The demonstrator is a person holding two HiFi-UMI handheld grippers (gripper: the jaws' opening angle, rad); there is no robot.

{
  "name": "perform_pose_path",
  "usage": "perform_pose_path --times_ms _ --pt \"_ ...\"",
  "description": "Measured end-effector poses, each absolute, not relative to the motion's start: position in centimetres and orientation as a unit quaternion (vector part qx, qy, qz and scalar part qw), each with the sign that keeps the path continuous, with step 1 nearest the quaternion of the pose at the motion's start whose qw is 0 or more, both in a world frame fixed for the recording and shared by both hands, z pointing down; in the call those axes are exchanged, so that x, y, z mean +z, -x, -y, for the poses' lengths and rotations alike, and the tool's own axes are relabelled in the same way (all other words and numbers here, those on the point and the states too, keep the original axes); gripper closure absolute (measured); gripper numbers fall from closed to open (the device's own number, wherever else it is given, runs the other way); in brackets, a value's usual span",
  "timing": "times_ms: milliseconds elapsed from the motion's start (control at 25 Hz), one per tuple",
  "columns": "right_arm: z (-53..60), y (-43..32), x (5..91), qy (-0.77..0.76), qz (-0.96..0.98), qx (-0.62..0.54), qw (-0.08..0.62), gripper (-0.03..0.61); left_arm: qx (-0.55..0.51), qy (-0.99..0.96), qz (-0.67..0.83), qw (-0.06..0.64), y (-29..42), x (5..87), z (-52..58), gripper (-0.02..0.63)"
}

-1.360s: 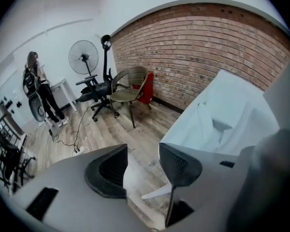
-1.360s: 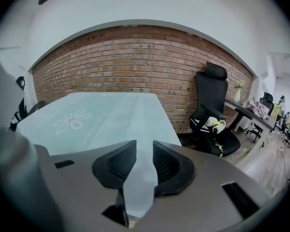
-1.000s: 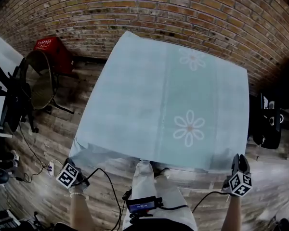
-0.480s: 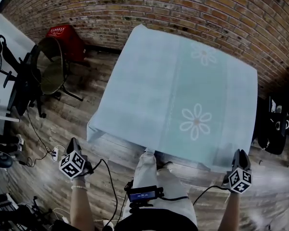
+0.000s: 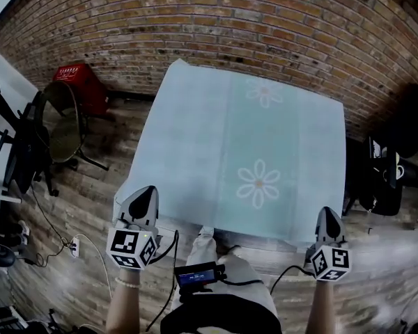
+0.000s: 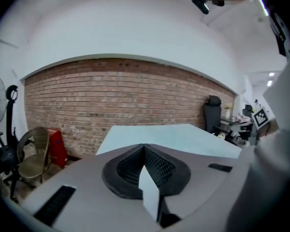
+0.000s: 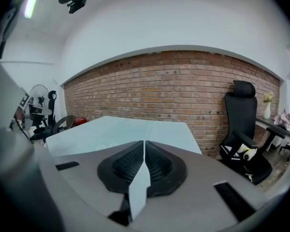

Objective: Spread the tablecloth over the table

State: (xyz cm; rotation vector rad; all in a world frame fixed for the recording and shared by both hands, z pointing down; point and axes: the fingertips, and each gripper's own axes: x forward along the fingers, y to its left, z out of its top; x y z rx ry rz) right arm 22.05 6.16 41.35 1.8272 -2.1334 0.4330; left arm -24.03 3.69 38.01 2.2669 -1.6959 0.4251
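The pale blue tablecloth (image 5: 216, 145) with white flowers lies flat over the table, and its near edge hangs over the front. My left gripper (image 5: 148, 192) is raised at the cloth's near left corner. Its black pads (image 6: 130, 166) are pressed together and shut, and the cloth (image 6: 174, 137) stretches flat ahead of them. My right gripper (image 5: 329, 213) hovers at the near right corner. Its jaws have just been closing and now stand shut (image 7: 144, 142), with no cloth visibly drawn up to the tips. The cloth (image 7: 121, 129) lies ahead and to the left of it.
A brick wall (image 5: 265, 19) runs behind the table. A red crate (image 5: 76, 82) and a wicker chair (image 5: 63, 120) stand to the left, and a black office chair (image 5: 383, 179) to the right. Cables (image 5: 90, 245) trail over the wooden floor by the person's legs (image 5: 216, 256).
The left gripper has swung up from low beside the hanging corner to the table's near left corner. The right gripper has risen a little. The crumpled near left edge now hangs smooth.
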Motion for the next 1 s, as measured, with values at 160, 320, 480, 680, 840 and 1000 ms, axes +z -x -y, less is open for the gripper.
perform_pose_path --times_ms 160,320,480,680,840,1000 --pt "-6.1 -19.7 36.9 -0.619 0.765 0.113 0.133 0.541 0.126 -0.836 0.523 0.105 17.3 33.3 -2.6 0.600" --pt "-6.0 -18.0 32.7 -0.608 0.782 0.072 0.120 0.541 0.120 -0.873 0.468 0.065 11.8 29.9 -2.7 0.600" --pt "-6.1 -16.4 28.9 -0.601 0.792 0.040 0.103 0.541 0.121 -0.891 0.435 0.037 8.5 27.1 -3.5 0.600" --pt "-5.5 -16.0 25.4 -0.604 0.794 0.008 0.074 0.541 0.100 -0.903 0.417 0.024 6.6 24.3 -3.3 0.600" --pt "-5.9 -16.1 24.6 -0.611 0.789 0.005 0.064 0.541 0.102 -0.909 0.403 0.012 6.2 24.4 -3.4 0.600" --pt "-6.0 -16.1 24.3 -0.611 0.789 0.002 0.064 0.541 0.096 -0.910 0.402 0.008 6.2 24.4 -3.2 0.600"
